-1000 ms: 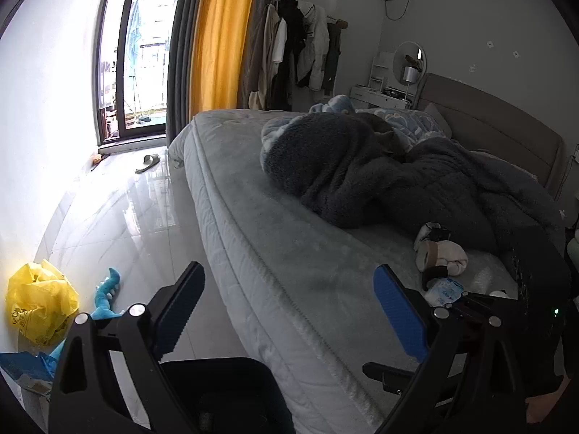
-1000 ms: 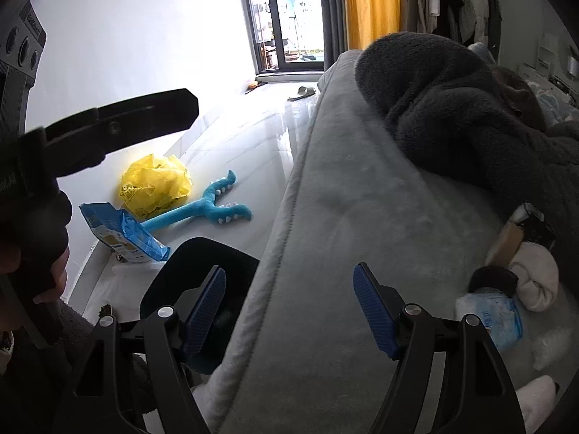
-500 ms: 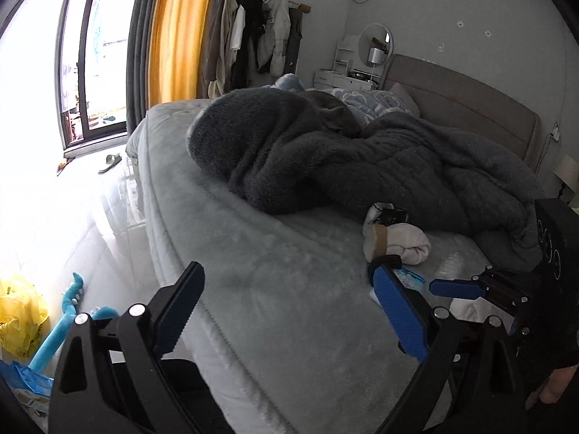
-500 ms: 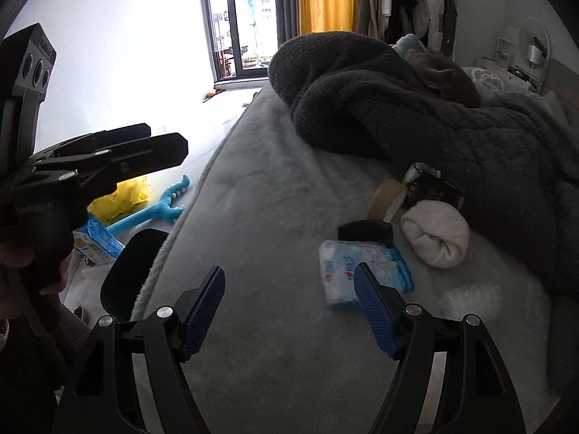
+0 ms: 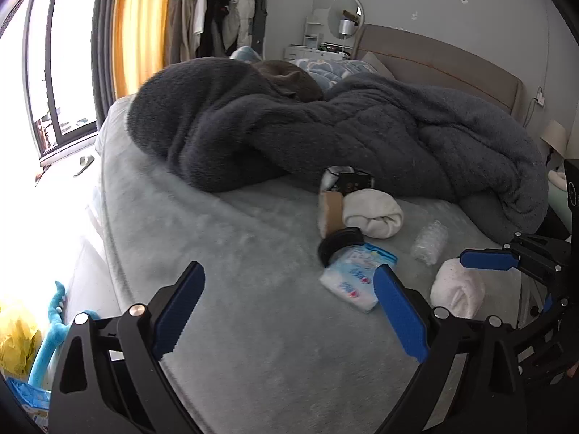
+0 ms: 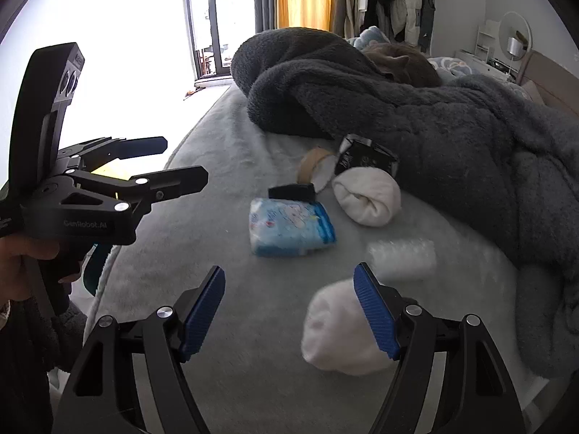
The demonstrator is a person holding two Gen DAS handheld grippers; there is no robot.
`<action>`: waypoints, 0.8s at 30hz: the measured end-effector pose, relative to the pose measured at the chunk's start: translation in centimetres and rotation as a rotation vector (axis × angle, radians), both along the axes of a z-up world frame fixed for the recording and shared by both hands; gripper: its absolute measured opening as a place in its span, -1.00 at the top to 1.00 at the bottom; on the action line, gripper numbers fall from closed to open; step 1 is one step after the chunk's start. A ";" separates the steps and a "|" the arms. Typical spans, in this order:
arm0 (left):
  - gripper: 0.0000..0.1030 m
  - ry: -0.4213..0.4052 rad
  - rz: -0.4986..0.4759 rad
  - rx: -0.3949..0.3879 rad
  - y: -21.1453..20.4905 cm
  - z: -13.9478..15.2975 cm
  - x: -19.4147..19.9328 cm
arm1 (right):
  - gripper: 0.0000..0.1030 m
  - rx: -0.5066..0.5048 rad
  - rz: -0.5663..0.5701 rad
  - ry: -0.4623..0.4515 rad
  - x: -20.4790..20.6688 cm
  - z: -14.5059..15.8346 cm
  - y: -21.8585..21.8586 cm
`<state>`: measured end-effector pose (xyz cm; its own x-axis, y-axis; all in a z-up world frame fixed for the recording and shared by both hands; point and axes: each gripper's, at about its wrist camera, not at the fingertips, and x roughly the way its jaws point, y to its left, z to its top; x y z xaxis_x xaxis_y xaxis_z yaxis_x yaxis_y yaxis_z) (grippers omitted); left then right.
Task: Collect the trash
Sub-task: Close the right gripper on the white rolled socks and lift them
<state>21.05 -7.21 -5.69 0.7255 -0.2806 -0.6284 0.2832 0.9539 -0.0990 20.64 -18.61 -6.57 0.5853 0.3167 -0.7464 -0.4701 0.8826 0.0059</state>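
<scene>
On the pale grey bed lies a blue-and-white tissue pack [image 5: 356,276] [image 6: 289,228]. A black ring-shaped lid [image 5: 340,242] [image 6: 291,191] touches its far edge. Behind these are a brown tape roll [image 5: 331,209] [image 6: 313,162] and a black carton [image 5: 349,179] [image 6: 365,159]. A clear crumpled plastic wrap [image 5: 429,242] [image 6: 401,256] lies to the right. My left gripper [image 5: 289,311] [image 6: 181,161] hovers open, short of the pack, with nothing between its fingers. My right gripper [image 6: 289,307] [image 5: 514,278] is open and empty, with a white rolled sock [image 6: 340,332] [image 5: 457,287] behind its right finger.
A second rolled sock [image 5: 374,211] rests by the tape roll. A heaped dark grey blanket [image 5: 362,133] with a grey cat [image 5: 289,79] on it fills the back of the bed. On the floor at left are a yellow bag [image 5: 14,340] and a blue toy [image 5: 50,329].
Both grippers have swung from the bed's edge and the floor to over the mattress. The tissue pack and socks are now close in front. Both stay open.
</scene>
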 end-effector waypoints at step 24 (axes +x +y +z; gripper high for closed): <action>-0.86 -0.021 -0.132 0.011 -7.3 -0.9 -0.2 | 0.46 0.195 -0.114 0.015 0.1 0.7 -8.7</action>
